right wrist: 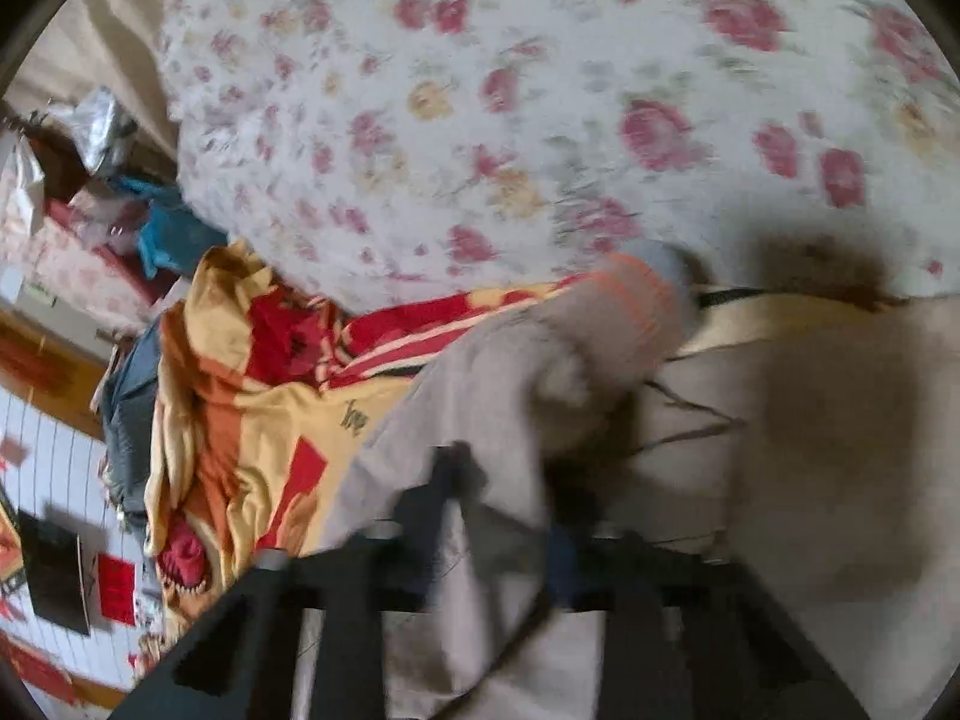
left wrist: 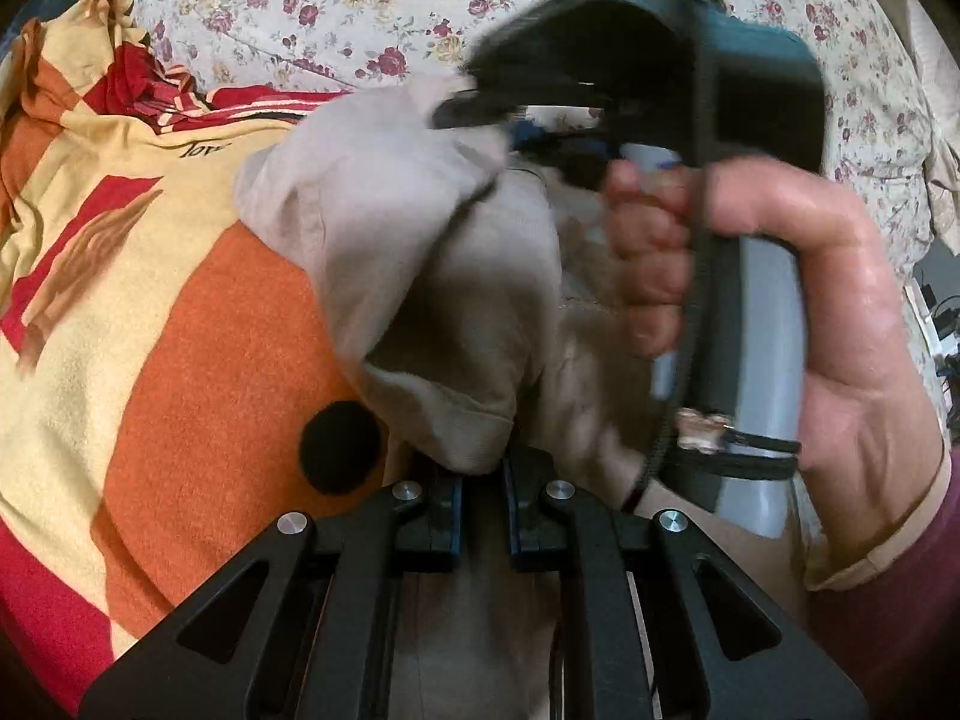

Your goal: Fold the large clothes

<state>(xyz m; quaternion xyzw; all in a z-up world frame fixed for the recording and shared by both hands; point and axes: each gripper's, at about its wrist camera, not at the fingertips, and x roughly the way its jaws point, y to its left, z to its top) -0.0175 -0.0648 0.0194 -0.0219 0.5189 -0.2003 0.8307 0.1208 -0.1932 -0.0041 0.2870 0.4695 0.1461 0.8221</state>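
Note:
A beige garment (left wrist: 420, 252) hangs bunched over the bed. My left gripper (left wrist: 483, 480) is shut on a fold of it at the bottom of the left wrist view. My right gripper (left wrist: 474, 111), held in a bare hand (left wrist: 780, 276), is shut on the garment's upper part. In the blurred right wrist view my right gripper (right wrist: 504, 516) has beige cloth (right wrist: 480, 396) between its fingers; more of the garment lies flat to the right (right wrist: 810, 450). A cuff with orange stripes (right wrist: 636, 306) shows beyond it.
A yellow, orange and red blanket (left wrist: 150, 300) lies bunched on the left, also in the right wrist view (right wrist: 252, 420). A floral sheet (left wrist: 360, 12) covers the bed behind (right wrist: 540, 120). Clutter and a tiled floor (right wrist: 54, 468) lie past the bed's edge.

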